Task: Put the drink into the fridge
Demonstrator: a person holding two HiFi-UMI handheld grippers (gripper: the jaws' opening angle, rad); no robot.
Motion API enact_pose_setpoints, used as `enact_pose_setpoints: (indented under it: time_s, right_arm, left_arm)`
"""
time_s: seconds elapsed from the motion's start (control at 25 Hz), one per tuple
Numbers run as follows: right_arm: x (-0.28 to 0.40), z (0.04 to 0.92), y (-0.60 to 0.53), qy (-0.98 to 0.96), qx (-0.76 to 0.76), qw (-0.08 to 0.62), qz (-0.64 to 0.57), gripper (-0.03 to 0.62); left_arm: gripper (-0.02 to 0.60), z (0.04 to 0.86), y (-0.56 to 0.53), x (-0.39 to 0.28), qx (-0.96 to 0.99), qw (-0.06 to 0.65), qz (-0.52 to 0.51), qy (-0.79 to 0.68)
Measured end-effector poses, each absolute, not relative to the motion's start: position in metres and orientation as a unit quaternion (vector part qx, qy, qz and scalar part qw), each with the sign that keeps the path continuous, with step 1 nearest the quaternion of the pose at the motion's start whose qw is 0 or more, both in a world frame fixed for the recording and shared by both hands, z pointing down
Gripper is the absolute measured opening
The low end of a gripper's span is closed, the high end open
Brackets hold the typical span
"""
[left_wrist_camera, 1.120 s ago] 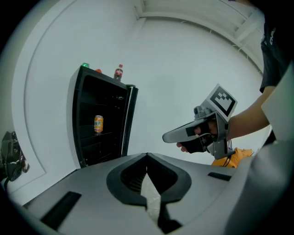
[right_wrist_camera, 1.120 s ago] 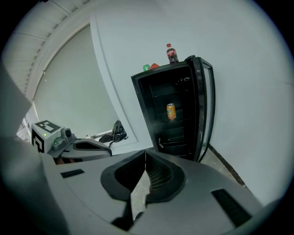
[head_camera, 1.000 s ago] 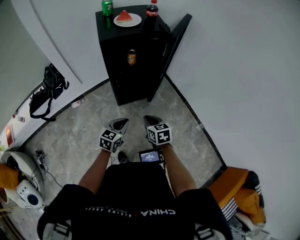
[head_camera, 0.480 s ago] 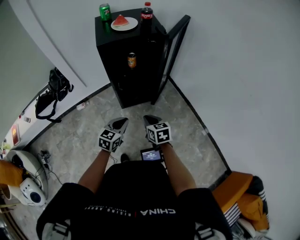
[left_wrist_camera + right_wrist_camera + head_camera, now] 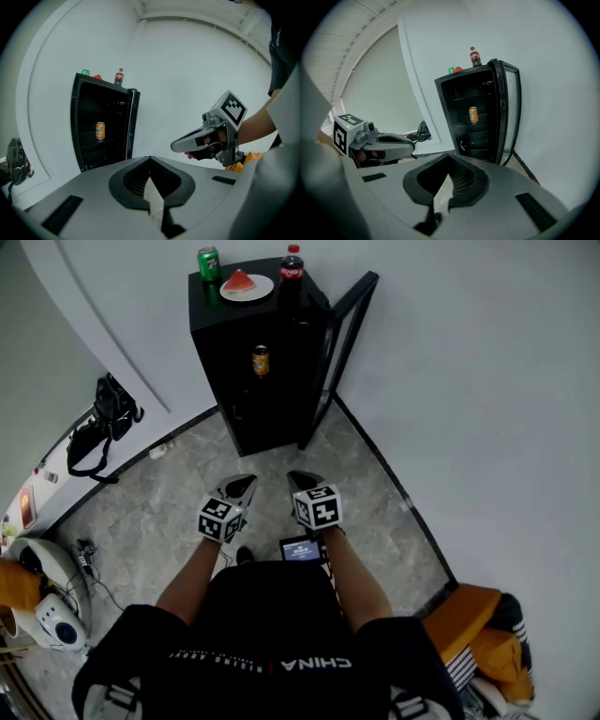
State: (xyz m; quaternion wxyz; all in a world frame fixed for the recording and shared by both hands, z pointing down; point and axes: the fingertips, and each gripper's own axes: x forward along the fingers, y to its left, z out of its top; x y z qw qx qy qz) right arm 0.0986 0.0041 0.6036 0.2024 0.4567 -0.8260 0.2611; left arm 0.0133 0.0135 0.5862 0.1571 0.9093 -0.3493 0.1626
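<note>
Since an orange can is seen standing on a shelf inside the fridge, the placing is judged done for that drink. A cola bottle and a green can are left on top of the fridge, and its door is left swung open. The left gripper and right gripper are held well back from the fridge, jaws pressed together on nothing.

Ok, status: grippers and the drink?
Left gripper, right gripper both shut, empty, short of the fridge. Orange can already inside, door open. Nothing in the way.
</note>
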Motion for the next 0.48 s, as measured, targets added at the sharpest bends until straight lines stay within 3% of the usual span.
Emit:
enact_pose_setpoints:
  time_s: [0.48]
  right_arm:
    - [0.085, 0.602, 0.004, -0.835, 0.442, 0.204, 0.258, 0.014]
  left_arm:
    - [0.012, 0.587, 0.017, 0.015, 0.915, 0.158, 0.166, -0.332]
